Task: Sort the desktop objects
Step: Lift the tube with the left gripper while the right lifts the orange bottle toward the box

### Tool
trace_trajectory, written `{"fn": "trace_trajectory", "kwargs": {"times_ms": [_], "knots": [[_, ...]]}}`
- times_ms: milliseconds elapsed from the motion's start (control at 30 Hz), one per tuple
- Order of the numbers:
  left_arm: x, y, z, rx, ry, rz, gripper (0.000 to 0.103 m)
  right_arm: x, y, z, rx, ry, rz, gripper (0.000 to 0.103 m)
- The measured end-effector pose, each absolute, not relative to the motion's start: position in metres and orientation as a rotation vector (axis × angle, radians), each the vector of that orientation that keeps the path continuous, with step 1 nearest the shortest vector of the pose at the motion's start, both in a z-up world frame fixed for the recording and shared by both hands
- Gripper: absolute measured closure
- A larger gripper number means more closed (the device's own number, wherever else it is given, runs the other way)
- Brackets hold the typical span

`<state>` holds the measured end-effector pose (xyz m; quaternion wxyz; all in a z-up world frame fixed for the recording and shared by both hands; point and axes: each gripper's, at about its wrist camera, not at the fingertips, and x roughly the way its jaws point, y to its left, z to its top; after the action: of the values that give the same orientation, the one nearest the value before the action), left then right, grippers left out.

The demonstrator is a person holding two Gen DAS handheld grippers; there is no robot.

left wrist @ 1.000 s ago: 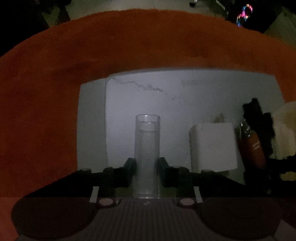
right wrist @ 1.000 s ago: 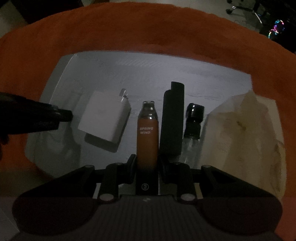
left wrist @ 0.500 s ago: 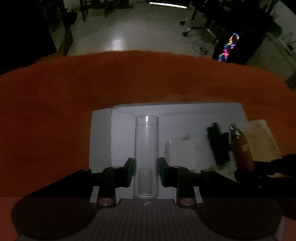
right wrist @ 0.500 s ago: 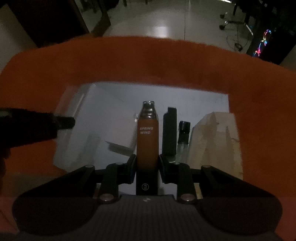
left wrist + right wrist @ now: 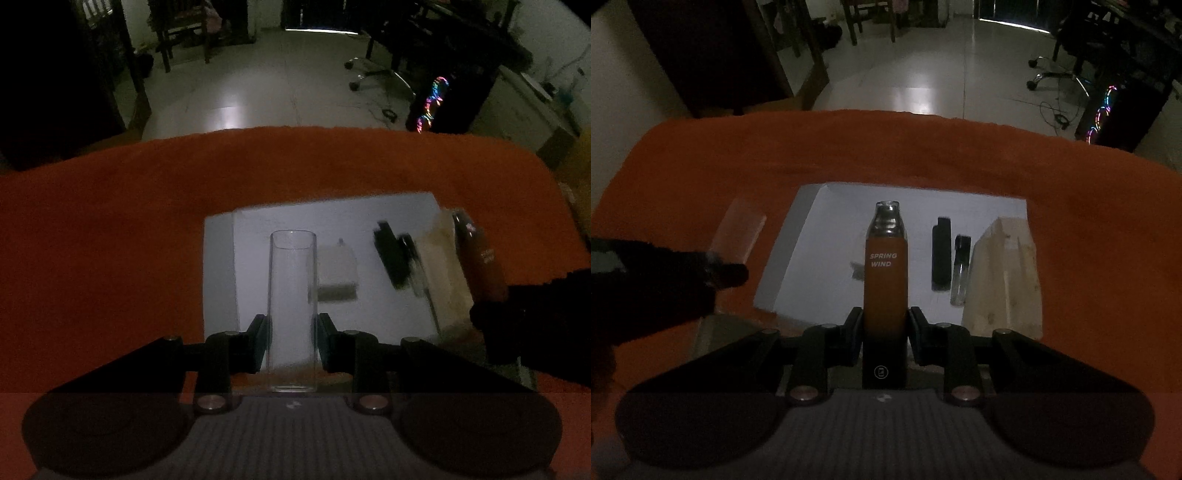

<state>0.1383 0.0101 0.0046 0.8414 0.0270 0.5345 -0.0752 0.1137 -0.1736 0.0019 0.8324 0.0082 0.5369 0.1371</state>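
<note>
While both grippers are loaded and raised above the orange cloth (image 5: pixel 110 229), the main risk is a dropped item. Lying on the cloth, the white tray (image 5: pixel 827 236) holds four items: a crumpled paper (image 5: pixel 1004 273) at its right side, a white charger (image 5: pixel 338 273) near the middle, a black bar (image 5: pixel 941 258), and a small black-capped vial (image 5: pixel 960 273) just beside the bar. The left gripper (image 5: pixel 292 343) is clenched on a clear glass tube (image 5: pixel 292 295), which stands upright and empty between its pads. The right gripper (image 5: pixel 885 343) grasps an orange device (image 5: pixel 885 269) by its lower body, mouthpiece upward. Judged risk 1: the tube is smooth and is gripped near its base, so it may slip or pivot if the gripper tilts or moves sharply. Judged risk 2: the two grippers work close together, so a sideways move may knock one load against the other. Judged risk 3: the low light hides edges, so a set-down may strike the tray wall or land on the paper. No sorting destination is identifiable in either view.
</note>
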Motion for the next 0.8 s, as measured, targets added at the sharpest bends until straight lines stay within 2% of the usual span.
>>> {"fn": "trace_trajectory", "kwargs": {"times_ms": [400,800], "knots": [[0.055,-0.011,0.003,0.061,1.153,-0.156,0.079,0.040,-0.176,0.000,0.031,1.150,0.294,0.075],[0.014,-0.028,-0.051,0.036,1.224,-0.197,0.079,0.003,-0.179,-0.068,0.055,1.217,0.269,0.075]]}}
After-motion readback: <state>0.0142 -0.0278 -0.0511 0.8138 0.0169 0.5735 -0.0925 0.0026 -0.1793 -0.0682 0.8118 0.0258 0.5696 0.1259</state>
